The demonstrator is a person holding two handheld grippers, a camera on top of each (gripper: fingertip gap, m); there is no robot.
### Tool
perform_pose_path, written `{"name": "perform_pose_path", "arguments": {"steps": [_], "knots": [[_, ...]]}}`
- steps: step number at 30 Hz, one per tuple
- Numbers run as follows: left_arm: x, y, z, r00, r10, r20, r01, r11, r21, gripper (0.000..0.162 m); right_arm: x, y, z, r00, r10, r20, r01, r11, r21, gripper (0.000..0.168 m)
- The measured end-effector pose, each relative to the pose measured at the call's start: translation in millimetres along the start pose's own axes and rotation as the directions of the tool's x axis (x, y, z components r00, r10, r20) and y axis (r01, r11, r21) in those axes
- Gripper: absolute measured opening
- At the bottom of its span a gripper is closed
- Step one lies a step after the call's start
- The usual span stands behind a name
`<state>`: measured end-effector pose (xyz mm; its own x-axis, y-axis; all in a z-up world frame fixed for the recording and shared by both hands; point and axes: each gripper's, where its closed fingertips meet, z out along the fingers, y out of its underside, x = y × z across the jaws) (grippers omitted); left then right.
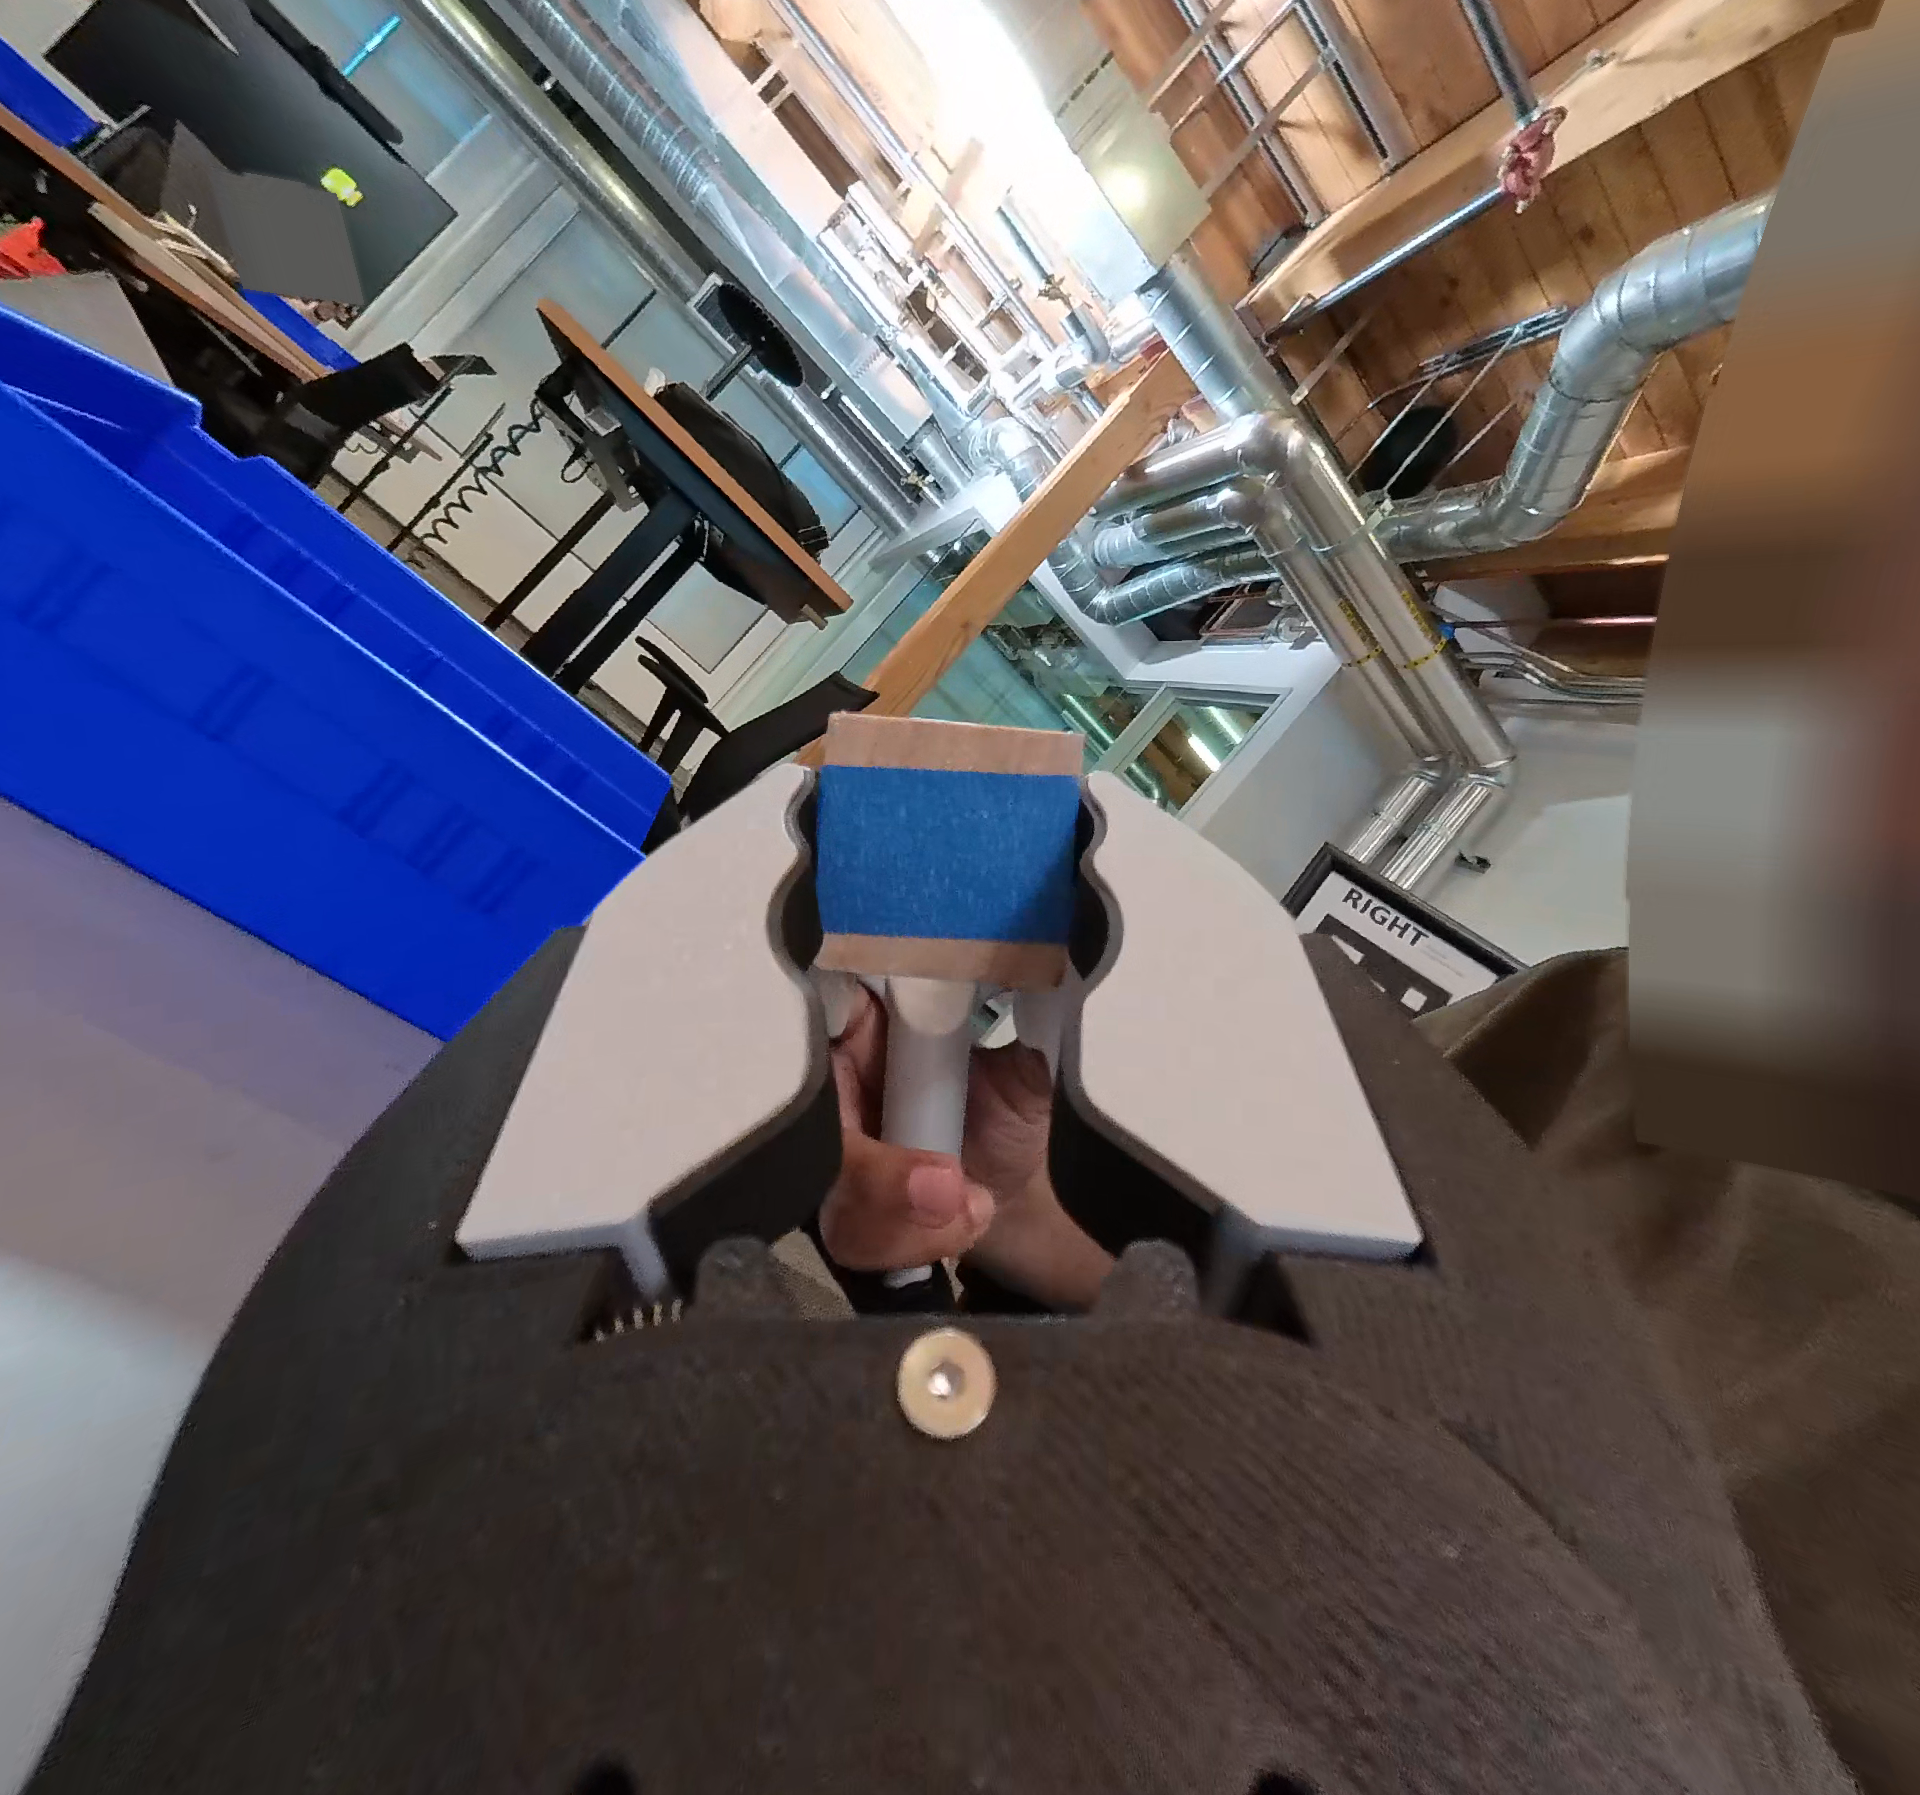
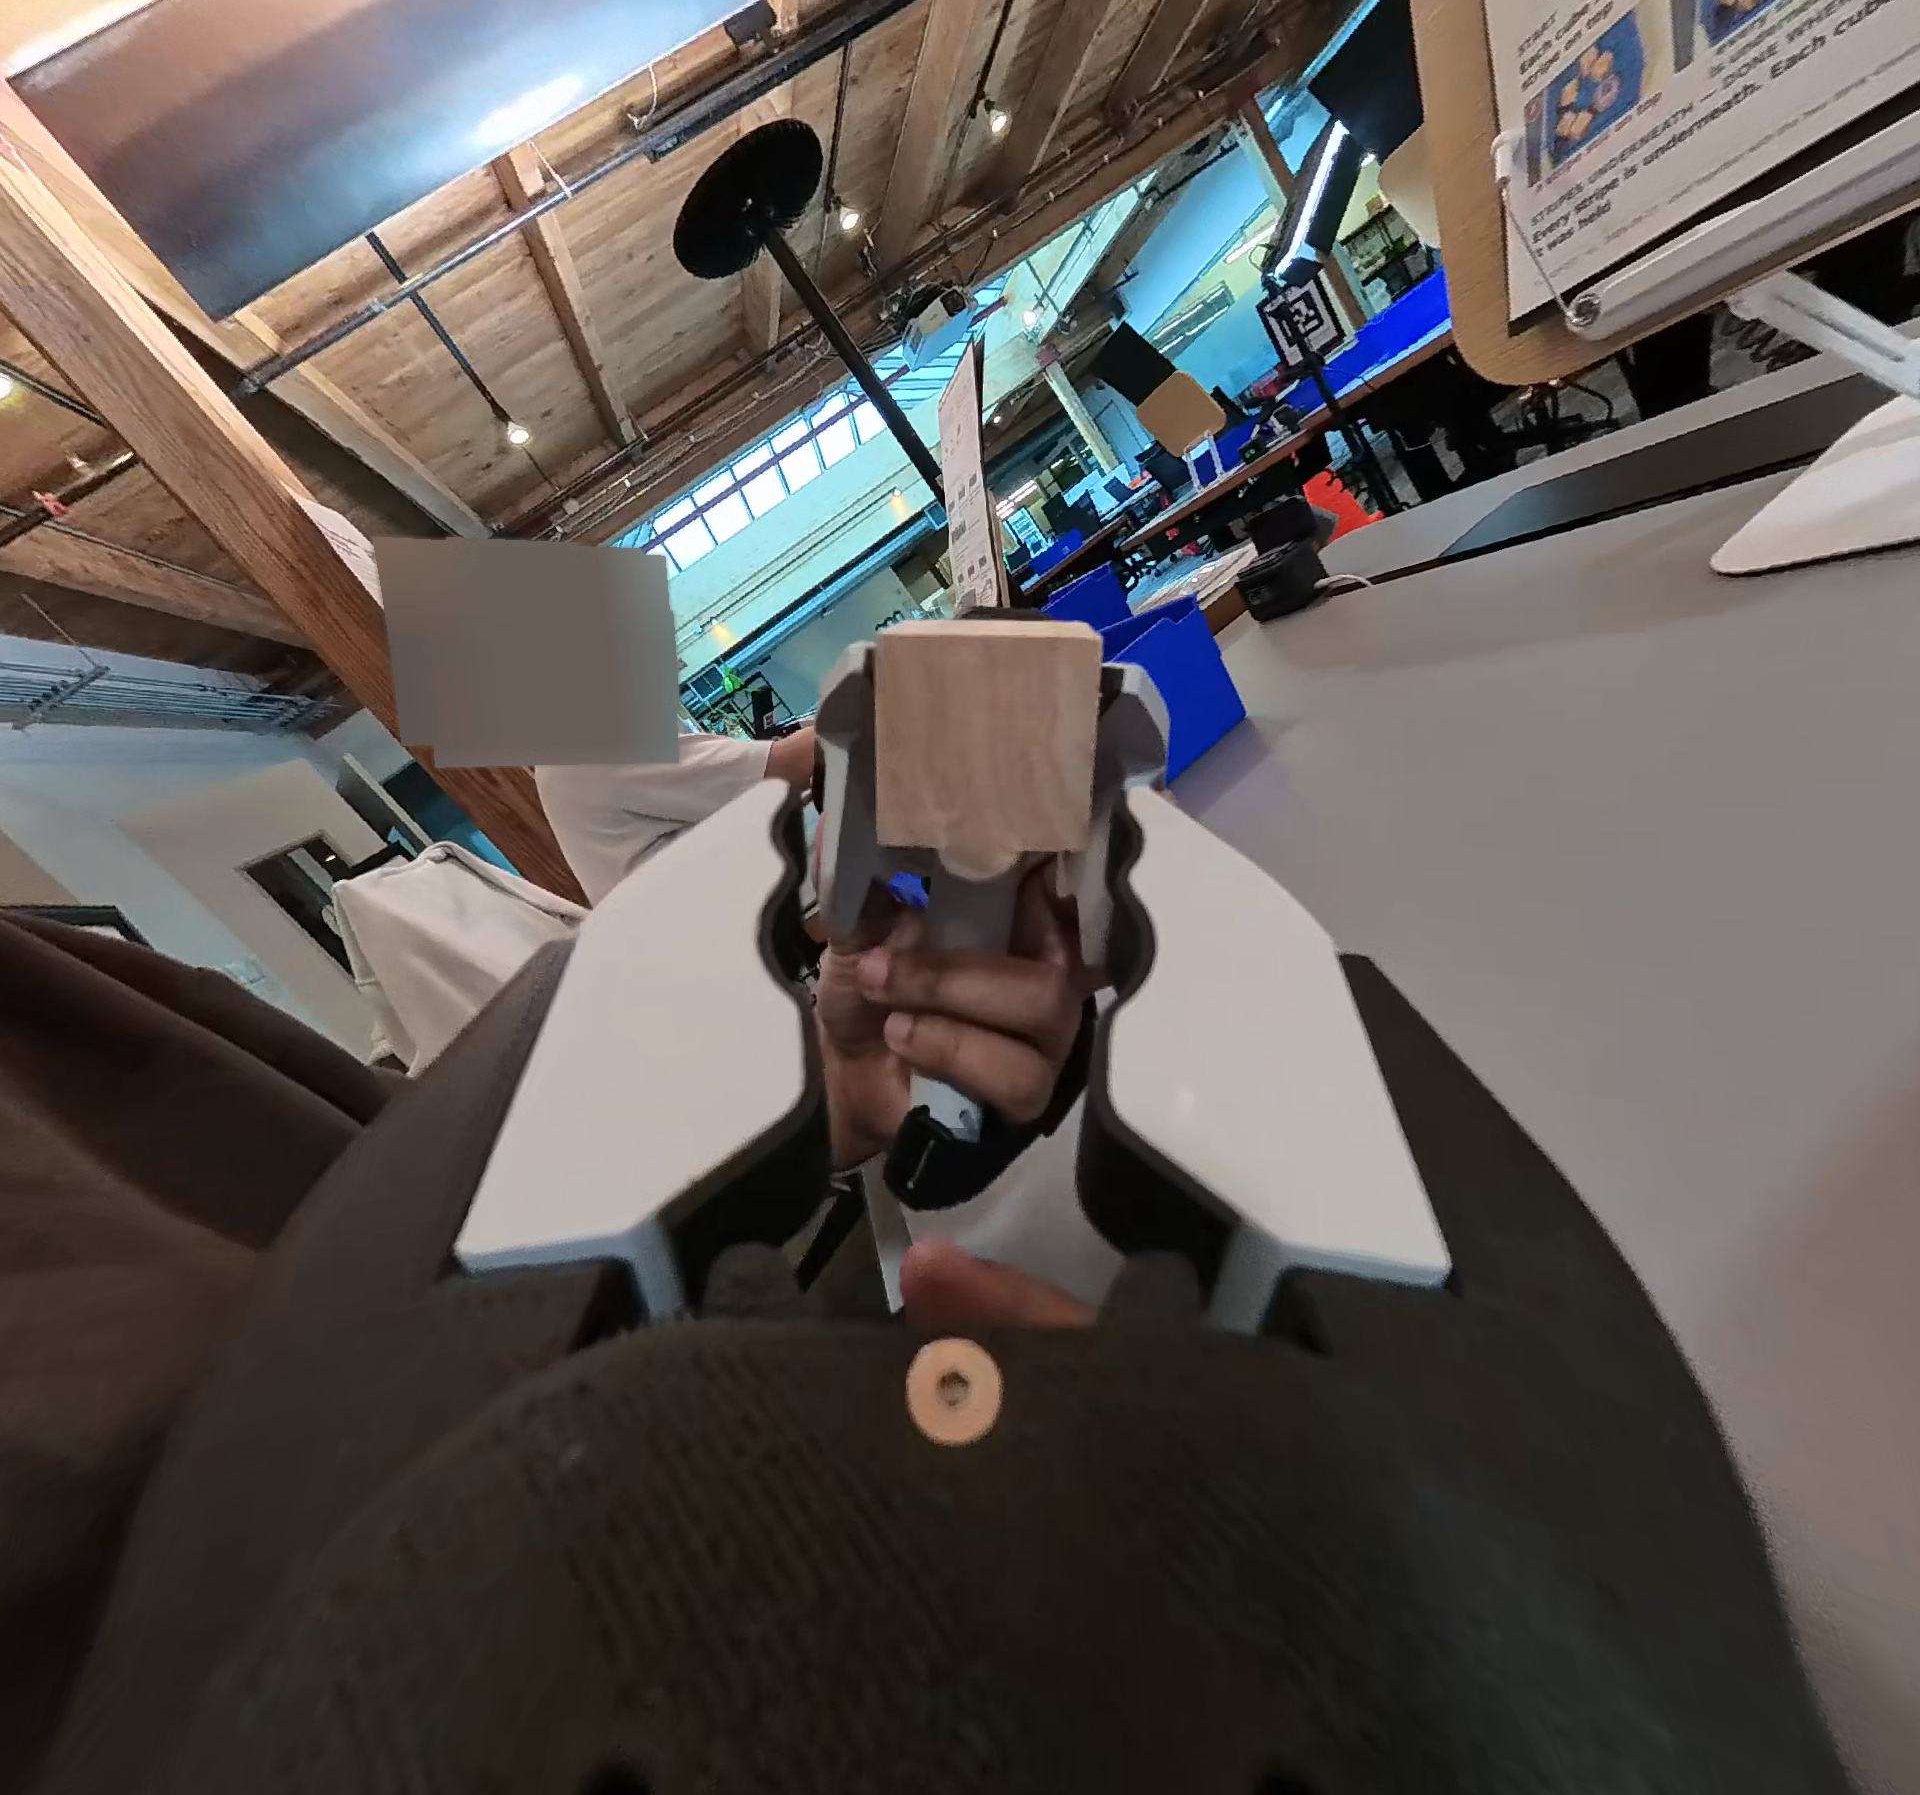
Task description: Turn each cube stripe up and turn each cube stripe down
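the left claw (image 1: pixel 945 872) grips a wooden cube (image 1: pixel 943 857), blue stripe (image 1: pixel 943 854) toward its camera, while the right claw (image 2: pixel 961 872) stands wide around it.

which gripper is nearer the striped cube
Left. The left gripper has its jaws shut on the cube; the right gripper faces it with open jaws, tips at its near edge.

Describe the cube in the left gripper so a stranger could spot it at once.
Start at the big blue bin on the left of the left wrist view, then go right to the left gripper. Its jaws hold a wooden cube, set apart by a broad blue stripe across its near face.
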<state>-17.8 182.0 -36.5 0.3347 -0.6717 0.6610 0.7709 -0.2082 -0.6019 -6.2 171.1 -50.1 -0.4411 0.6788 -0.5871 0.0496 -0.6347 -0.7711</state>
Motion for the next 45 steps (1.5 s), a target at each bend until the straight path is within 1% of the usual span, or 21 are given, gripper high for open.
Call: {"name": "perform_pose_path", "arguments": {"steps": [4, 6, 10, 13, 15, 18, 21, 23, 25, 27, 29, 31, 33, 36, 38, 41, 43, 45], "knots": [[0.5, 1.9, 3.0, 1.000, -0.026, -0.013, 0.027, 1.000, 0.015, 0.045, 2.4, 6.2, 2.2, 0.999, -0.038, -0.027, 0.037, 0.999, -0.032, 0.042], [0.5, 3.1, 3.6, 0.999, -0.035, -0.014, 0.035, 0.999, 0.018, 0.045, 3.8, 5.3, 0.8, 0.997, -0.067, -0.040, 0.065, 0.997, -0.032, 0.041], [3.9, 5.2, 4.7, 0.999, -0.041, -0.033, 0.041, 0.999, 0.010, 0.045, 0.5, 2.3, -1.4, 0.997, -0.071, -0.019, 0.070, 0.997, -0.030, 0.041], [4.1, 6.0, 4.5, 0.998, -0.055, -0.033, 0.055, 0.998, 0.008, 0.046, -0.3, -1.9, -3.0, 0.995, -0.094, -0.028, 0.094, 0.995, -0.015, 0.041], [3.2, 5.0, 3.8, 0.998, -0.065, -0.026, 0.066, 0.998, 0.016, 0.049, -0.6, -5.6, -5.0, 0.992, -0.117, -0.039, 0.117, 0.993, -0.017, 0.041], [0.2, -2.6, -0.5, 0.997, -0.076, -0.010, 0.077, 0.996, 0.054, 0.062, 8.3, -11.6, -10.0, 0.989, -0.089, -0.116, 0.086, 0.996, -0.029, 0.041], [-3.5, -5.1, -6.0, 0.996, -0.089, 0.009, 0.088, 0.994, 0.065, 0.065, 13.7, -23.6, -16.2, 0.983, -0.019, -0.180, 0.021, 1.000, 0.008, 0.040], [-3.8, -4.0, -8.7, 0.995, -0.100, 0.011, 0.099, 0.993, 0.070, 0.065, 18.5, -39.6, -21.9, 0.973, -0.034, -0.227, 0.040, 0.999, 0.021, 0.040], [-5.2, -1.2, -9.5, 0.993, -0.114, 0.013, 0.113, 0.991, 0.072, 0.065, 26.8, -63.3, -30.9, 0.953, -0.091, -0.289, 0.102, 0.994, 0.025, 0.040], [-6.8, 2.9, -8.0, 0.991, -0.133, 0.011, 0.132, 0.989, 0.060, 0.065, 38.8, -94.6, -42.8, 0.919, -0.148, -0.365, 0.172, 0.984, 0.034, 0.041], [-7.3, 8.1, -5.3, 0.988, -0.154, 0.002, 0.154, 0.987, 0.039, 0.065, 63.2, -125.9, -54.4, 0.863, -0.215, -0.457, 0.244, 0.970, 0.005, 0.041], [-7.3, 13.1, -2.9, 0.986, -0.169, -0.006, 0.169, 0.986, 0.017, 0.065, 107.5, -153.8, -72.6, 0.755, -0.278, -0.594, 0.311, 0.949, -0.048, 0.041], [-7.9, 16.7, -1.7, 0.985, -0.172, -0.003, 0.172, 0.985, -0.001, 0.065, 158.9, -169.8, -92.2, 0.658, -0.271, -0.703, 0.295, 0.951, -0.090, 0.041], [-10.1, 19.7, -2.7, 0.987, -0.159, 0.012, 0.159, 0.987, -0.023, 0.065, 222.8, -165.0, -107.8, 0.606, -0.197, -0.771, 0.165, 0.979, -0.121, 0.041], [-12.8, 19.4, -5.9, 0.988, -0.152, 0.027, 0.153, 0.988, -0.026, 0.065, 251.1, -154.0, -113.5, 0.556, -0.225, -0.800, 0.117, 0.974, -0.192, 0.041], [-16.1, 16.2, -15.1, 0.985, -0.165, 0.042, 0.165, 0.986, 0.000, 0.065, 277.2, -137.8, -122.0, 0.462, -0.335, -0.821, 0.077, 0.937, -0.340, 0.041], [-18.1, 13.6, -22.9, 0.982, -0.183, 0.050, 0.182, 0.983, 0.028, 0.065, 286.6, -130.1, -120.8, 0.446, -0.361, -0.819, 0.044, 0.923, -0.382, 0.041], [-18.9, 9.8, -30.7, 0.978, -0.201, 0.054, 0.198, 0.978, 0.062, 0.065, 295.0, -121.5, -115.2, 0.453, -0.367, -0.812, 0.001, 0.911, -0.412, 0.041]]}}
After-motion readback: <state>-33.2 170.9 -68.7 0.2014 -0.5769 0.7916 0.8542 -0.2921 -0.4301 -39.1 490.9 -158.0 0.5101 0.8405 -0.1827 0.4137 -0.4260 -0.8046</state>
